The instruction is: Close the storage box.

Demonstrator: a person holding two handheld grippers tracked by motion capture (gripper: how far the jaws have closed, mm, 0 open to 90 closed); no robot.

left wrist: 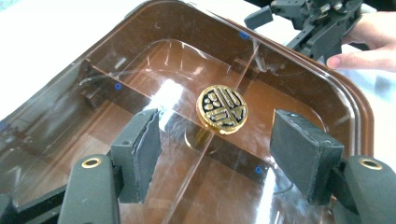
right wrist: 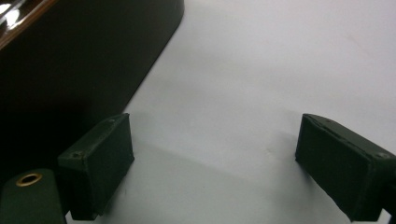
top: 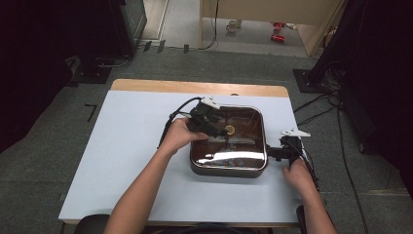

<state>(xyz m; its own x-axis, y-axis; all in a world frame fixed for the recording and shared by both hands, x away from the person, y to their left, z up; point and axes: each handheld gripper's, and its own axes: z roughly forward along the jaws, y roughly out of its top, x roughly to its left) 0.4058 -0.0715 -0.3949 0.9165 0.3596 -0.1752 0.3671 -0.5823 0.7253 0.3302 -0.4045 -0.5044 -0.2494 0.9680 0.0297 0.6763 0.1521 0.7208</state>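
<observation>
A square brown box (top: 228, 168) with a clear brown lid (left wrist: 299, 88) sits on the table's right half. A round gold and black knob (left wrist: 222, 109) stands at the lid's centre, also seen as a small gold knob (top: 230, 129) in the high view. My left gripper (top: 214, 127) hovers over the lid from the left, open (left wrist: 215, 156), its pads either side of the knob and short of it. My right gripper (top: 277, 153) is low beside the box's right wall (right wrist: 70, 70), open (right wrist: 212, 161), with bare table between its pads.
The box rests on a pale blue table cover (top: 131, 146) with a wooden table edge (top: 195, 87) at the back. Dividers show through the lid (left wrist: 140, 98). Cables and stands (top: 321, 105) lie on the floor around the table.
</observation>
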